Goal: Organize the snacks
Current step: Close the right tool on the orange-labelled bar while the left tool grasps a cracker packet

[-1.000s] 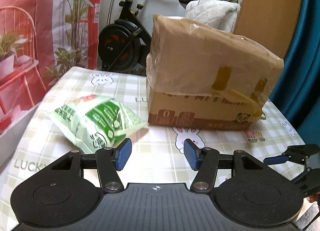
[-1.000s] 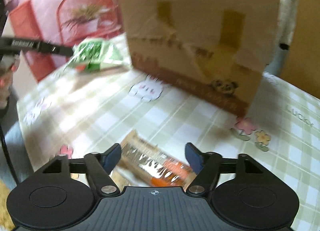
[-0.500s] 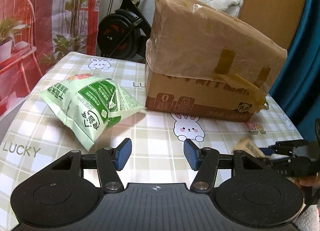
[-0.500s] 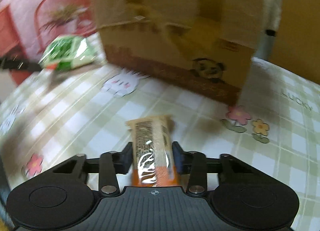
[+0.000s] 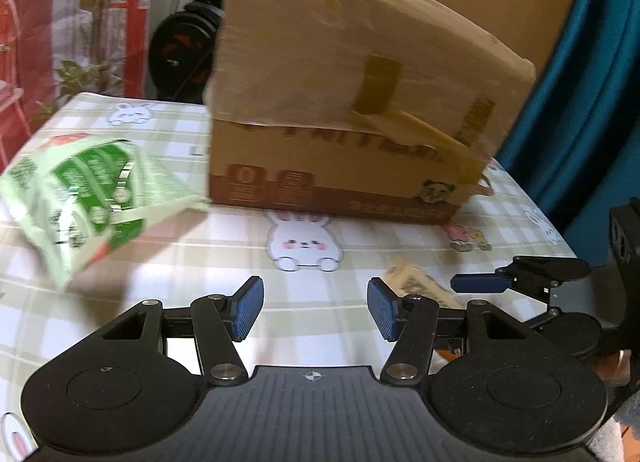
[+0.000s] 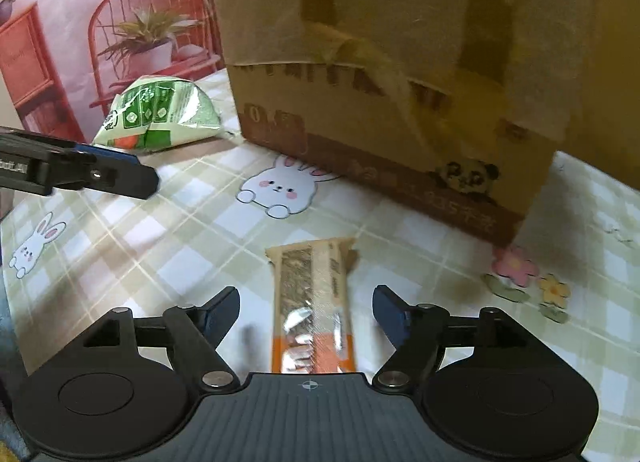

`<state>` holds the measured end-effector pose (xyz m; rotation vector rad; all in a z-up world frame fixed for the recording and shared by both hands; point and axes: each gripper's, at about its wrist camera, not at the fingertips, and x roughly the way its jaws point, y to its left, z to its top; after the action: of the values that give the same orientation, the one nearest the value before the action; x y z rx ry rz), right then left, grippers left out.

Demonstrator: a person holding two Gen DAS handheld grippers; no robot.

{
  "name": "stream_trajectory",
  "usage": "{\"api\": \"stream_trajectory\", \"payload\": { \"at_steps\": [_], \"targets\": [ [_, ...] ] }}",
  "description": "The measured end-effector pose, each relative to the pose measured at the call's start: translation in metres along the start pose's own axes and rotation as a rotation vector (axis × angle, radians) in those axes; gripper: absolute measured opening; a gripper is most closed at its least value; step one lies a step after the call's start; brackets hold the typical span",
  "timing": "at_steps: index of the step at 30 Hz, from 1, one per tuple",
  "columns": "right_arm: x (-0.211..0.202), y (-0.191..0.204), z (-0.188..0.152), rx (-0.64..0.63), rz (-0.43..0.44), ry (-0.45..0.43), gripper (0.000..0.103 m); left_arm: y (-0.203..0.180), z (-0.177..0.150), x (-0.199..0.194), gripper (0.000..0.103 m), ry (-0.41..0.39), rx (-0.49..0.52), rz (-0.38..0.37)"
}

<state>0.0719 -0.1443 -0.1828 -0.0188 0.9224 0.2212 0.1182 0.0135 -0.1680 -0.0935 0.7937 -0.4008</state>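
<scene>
Now right tool (image 6: 306, 312) opening, snack bar (image 6: 312, 302) between

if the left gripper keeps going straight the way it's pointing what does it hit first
Probably the bare tablecloth just ahead of the left gripper, near the bunny print. It is angled down at the table, short of the cardboard box. Depth is hard to judge.

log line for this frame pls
left gripper: open, empty | right gripper: jaws opening, snack bar between them, untouched | green bag: on table, left of carton
</scene>
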Motion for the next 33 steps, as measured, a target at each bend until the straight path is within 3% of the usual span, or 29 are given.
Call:
{"api": "stream_trajectory", "payload": {
  "at_steps": [4, 8, 19, 30, 33],
  "targets": [
    [-0.012, -0.016, -0.018, 0.015, -0.036, 0.048, 0.073, -0.01, 0.001, 0.014, 0.06, 0.016, 0.005, -0.034],
    [-0.021, -0.035, -0.033, 0.111, -0.049, 0.032, 0.069, -0.019, 0.001, 0.031, 0.06, 0.045, -0.016, -0.082],
    [-0.027, -0.04, -0.042, 0.124, -0.008, -0.01, 0.035, -0.045, -0.012, 0.072, 0.059, 0.117, -0.059, -0.132],
    [-0.024, -0.031, -0.037, 0.091, -0.03, -0.006, 0.033, -0.048, -0.018, 0.086, 0.058, 0.112, -0.128, -0.169],
    [-0.028, -0.03, -0.034, 0.086, -0.042, -0.021, 0.032, -0.047, -0.017, 0.078, 0.043, 0.084, -0.115, -0.16]
  ]
}}
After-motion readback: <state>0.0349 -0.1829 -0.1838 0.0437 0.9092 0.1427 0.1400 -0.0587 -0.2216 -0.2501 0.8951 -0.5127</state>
